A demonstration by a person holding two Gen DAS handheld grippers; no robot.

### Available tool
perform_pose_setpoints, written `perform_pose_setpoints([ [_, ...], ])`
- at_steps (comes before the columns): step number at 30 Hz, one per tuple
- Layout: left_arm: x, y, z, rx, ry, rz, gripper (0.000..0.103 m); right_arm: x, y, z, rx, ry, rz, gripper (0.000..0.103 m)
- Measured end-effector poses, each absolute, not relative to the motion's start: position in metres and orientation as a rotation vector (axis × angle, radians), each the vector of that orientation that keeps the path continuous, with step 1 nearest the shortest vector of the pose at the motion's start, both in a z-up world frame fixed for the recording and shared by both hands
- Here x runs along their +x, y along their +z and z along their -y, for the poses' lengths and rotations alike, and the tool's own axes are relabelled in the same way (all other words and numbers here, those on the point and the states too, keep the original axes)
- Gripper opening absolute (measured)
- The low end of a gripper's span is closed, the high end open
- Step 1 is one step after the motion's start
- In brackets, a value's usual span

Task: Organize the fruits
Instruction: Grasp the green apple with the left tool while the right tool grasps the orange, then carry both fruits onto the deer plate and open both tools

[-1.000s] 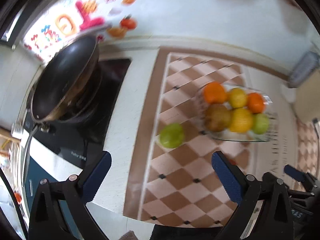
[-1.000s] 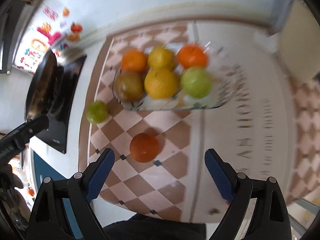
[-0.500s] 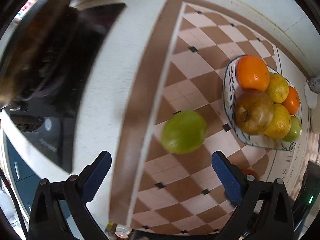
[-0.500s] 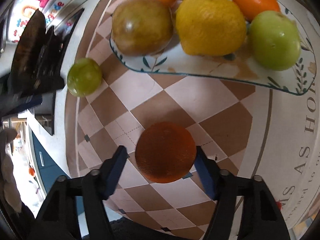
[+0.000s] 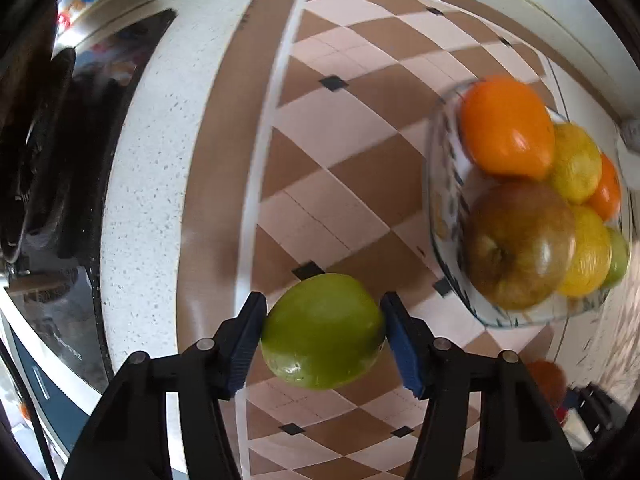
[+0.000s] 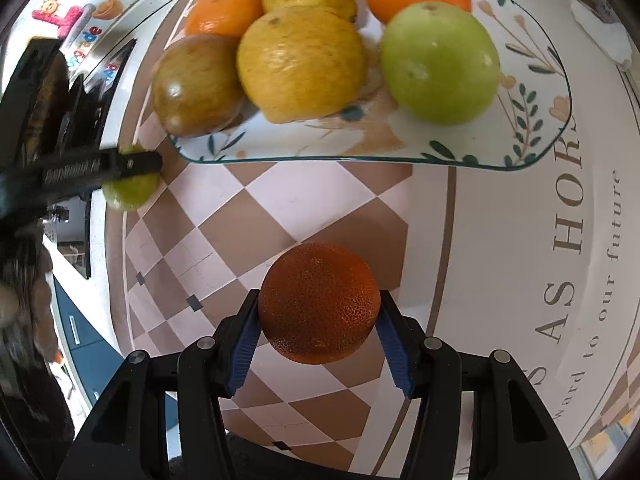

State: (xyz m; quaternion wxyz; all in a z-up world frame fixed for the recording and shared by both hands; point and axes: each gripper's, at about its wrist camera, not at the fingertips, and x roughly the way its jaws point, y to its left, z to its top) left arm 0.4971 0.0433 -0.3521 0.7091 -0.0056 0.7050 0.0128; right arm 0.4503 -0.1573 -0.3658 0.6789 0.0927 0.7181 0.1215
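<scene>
Green apple [image 5: 322, 330] (stem axis unclear) between left tool [image 5: 323, 338] pads

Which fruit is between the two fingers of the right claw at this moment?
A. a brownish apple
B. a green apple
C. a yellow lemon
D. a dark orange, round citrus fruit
D: in the right wrist view the right claw has its blue pads against both sides of the dark orange, round citrus fruit on the checked mat, while the green apple outside the plate sits in the left claw.
</scene>
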Motion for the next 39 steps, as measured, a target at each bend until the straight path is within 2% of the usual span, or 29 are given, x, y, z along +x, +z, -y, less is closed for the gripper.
perform_pose_setpoints([
  [10,0.425,-0.340,-0.040,-0.134,-0.003,-1.559,0.056,0.454,-0.365,0.173,0.234,0.289,-1.591,0.058],
  [17,0.419,-0.331,-0.054,-0.247,-0.020,-1.558,0.054,0.446,-0.355,0.188,0.292,0.286,-1.571,0.058],
  [29,0.461,-0.331,-0.041,-0.075,-0.086,-1.590,0.057,0.440,-0.354,0.194,0.315,0.276,-1.572,0.058],
  [39,0.460,-0.362,-0.005,0.024,-0.150,-1.646,0.057,0.438,-0.351,0.191,0.309,0.258,-1.569,0.058],
])
